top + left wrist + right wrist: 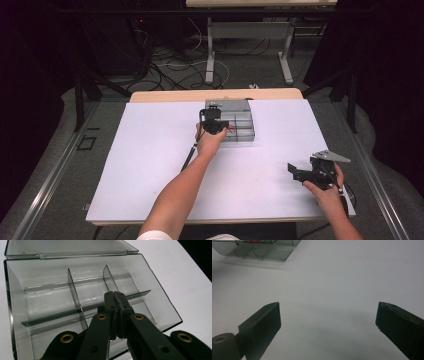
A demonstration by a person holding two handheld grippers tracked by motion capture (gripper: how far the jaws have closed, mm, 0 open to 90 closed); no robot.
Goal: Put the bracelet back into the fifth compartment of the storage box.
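The person's arms are bare, with a bit of white sleeve (156, 235) at the bottom. Each hand has a black tool. The left gripper (115, 293) has long black arms with round brass rings in them. A black cable (189, 157) hangs from it. The right gripper (295, 171) has a grey three-cornered plate (331, 156) on top and blunt black tips.

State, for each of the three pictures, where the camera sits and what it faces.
High view: above the person's side, facing down on the table; both forearms enter.
Left gripper view: on the left claw, shut, over the open clear box.
Right gripper view: on the right claw, open, over bare table.
Shared: all three show the box.
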